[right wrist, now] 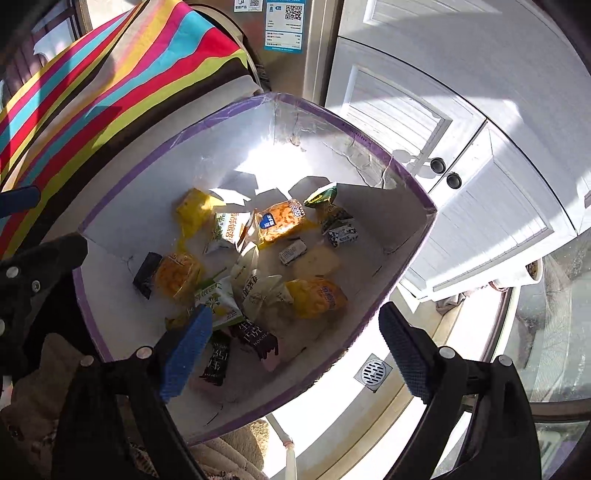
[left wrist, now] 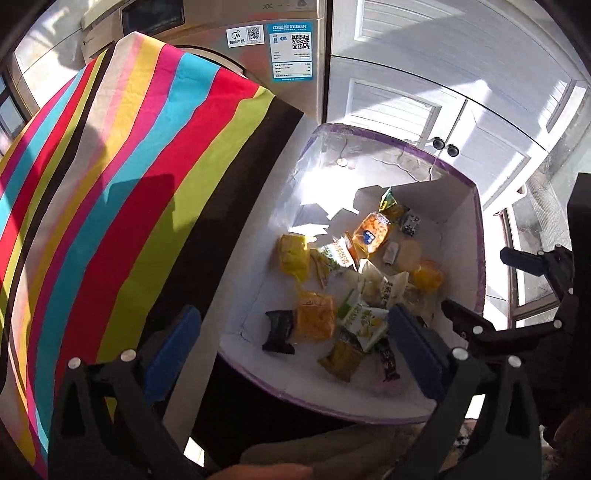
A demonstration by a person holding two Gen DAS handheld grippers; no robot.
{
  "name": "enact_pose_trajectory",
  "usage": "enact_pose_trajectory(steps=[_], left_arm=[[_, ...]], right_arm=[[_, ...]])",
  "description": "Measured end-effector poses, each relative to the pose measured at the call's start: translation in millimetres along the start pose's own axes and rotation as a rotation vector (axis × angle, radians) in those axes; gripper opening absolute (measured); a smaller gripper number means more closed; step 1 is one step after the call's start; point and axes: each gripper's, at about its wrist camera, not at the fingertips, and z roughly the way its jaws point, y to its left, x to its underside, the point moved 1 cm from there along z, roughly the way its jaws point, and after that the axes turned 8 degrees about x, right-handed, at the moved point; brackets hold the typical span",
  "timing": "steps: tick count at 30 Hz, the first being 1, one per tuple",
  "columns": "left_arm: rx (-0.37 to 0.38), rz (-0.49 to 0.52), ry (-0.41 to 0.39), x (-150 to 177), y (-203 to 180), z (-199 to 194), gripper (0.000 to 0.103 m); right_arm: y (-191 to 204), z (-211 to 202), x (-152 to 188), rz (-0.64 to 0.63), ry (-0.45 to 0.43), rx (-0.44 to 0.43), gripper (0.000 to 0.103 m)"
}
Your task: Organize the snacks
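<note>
box: purple-rimmed storage box [right wrist: 400,282] beside striped cloth [left wrist: 122,192], open top up to take drops | snacks: wrapped snack packets [right wrist: 258,266] heaped on its floor | left gripper [left wrist: 291,350]: spread, nothing between | right gripper [right wrist: 295,350]: spread, empty, above the heap

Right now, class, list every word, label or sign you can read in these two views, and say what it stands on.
"中国能效标识" – blue energy label on the washer.
"智能产品" – white QR sticker on the washer.
"HOCOLA" (partly cut off) – dark wrapper in the box.
QR codes on both stickers: not decodable.
Fine print on the energy label: too small.
Other snack wrappers: Chinese print, too blurred to read.
</note>
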Motion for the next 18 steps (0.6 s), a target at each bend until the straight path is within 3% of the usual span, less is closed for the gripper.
enact_pose_trajectory(steps=[4,18], left_arm=[[-0.024,0.03,0.051,13,-6,18,0.101],[-0.018,0.0,0.096,21,-4,29,0.101]], right_arm=[[-9,18,2,0.058,0.064,-0.011,0.088],[-2,21,-3,0.05,0.045,-0.046,0.088]])
